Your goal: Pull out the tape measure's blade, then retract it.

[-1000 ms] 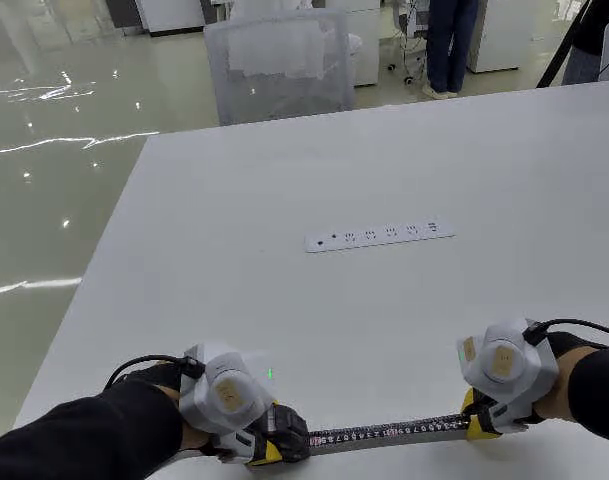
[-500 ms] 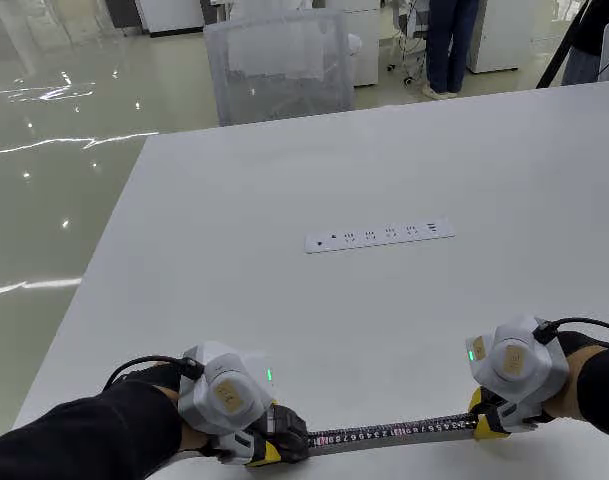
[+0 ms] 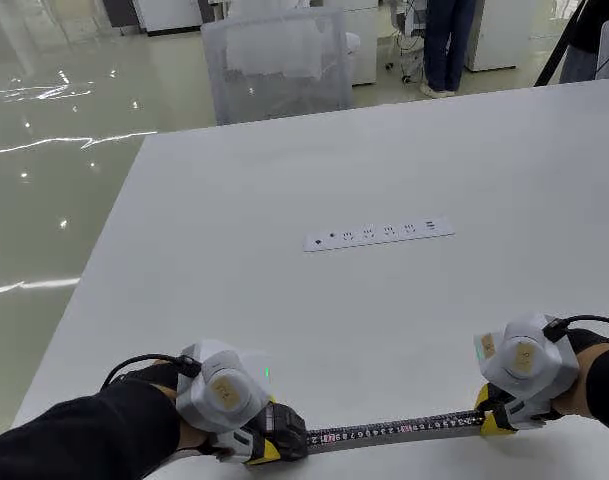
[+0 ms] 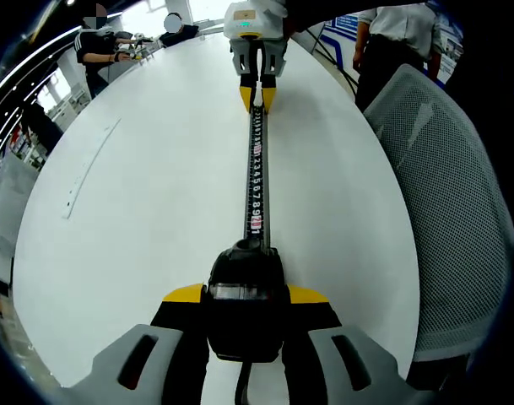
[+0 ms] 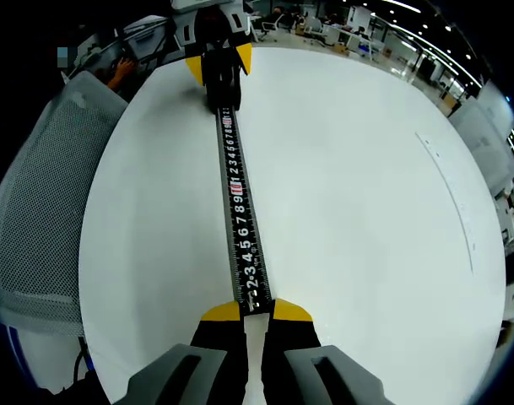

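Your left gripper was clamped around the black, yellow-trimmed tape measure case, low at the near edge of the white table. From the case, the dark numbered steel blade lay along the table toward 3 o'clock, its long axis on the 9-to-3 line. It ended at your right gripper, whose jaws were pinched on the blade's tip, seemingly at the end hook, though that was hidden. Retracting would likely mean easing the right gripper back toward 9 o'clock. Compared with a second earlier, it sat farther toward 3 o'clock and more blade showed, while the case had stayed put.
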A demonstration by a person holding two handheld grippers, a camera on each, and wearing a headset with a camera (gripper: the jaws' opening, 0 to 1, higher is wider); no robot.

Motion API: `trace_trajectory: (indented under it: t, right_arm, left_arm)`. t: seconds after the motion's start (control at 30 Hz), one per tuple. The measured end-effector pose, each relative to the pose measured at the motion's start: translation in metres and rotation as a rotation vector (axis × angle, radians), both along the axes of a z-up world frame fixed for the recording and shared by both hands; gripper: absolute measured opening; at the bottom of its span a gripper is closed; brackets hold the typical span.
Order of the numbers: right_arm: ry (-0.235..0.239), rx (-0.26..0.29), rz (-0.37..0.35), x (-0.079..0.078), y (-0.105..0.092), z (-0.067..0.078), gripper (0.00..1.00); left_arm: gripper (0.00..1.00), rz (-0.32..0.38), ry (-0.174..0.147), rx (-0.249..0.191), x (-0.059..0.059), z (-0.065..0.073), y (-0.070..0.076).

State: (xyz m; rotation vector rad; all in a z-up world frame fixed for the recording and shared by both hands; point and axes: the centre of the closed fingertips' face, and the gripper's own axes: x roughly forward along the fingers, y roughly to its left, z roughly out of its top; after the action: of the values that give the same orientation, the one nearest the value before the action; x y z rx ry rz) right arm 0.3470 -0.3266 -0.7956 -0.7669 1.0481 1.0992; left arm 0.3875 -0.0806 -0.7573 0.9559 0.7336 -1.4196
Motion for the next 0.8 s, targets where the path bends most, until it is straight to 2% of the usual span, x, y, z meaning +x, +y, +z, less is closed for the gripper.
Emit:
trace_trajectory:
  t: [0.27,0.33,0.5,0.8]
  right_arm:
    - [0.000,-0.001,-0.001,0.000,-0.004,0.002,0.00]
    - [0.000,-0.002,-0.004,-0.001,-0.006,0.002,0.00]
    - [-0.002,0.001,-0.004,-0.001,-0.007,0.002,0.00]
    - [-0.005,0.000,-0.006,-0.002,-0.012,0.002,0.00]
  left_arm:
    - [0.29,0.006,-0.002,0.009,0.001,-0.003,0.002]
    - [0.28,-0.008,-0.017,0.008,0.000,-0.003,0.003]
    - [0.28,-0.002,-0.025,0.001,0.001,-0.003,0.003]
    - [0.28,-0.002,-0.019,0.005,0.000,-0.004,0.002]
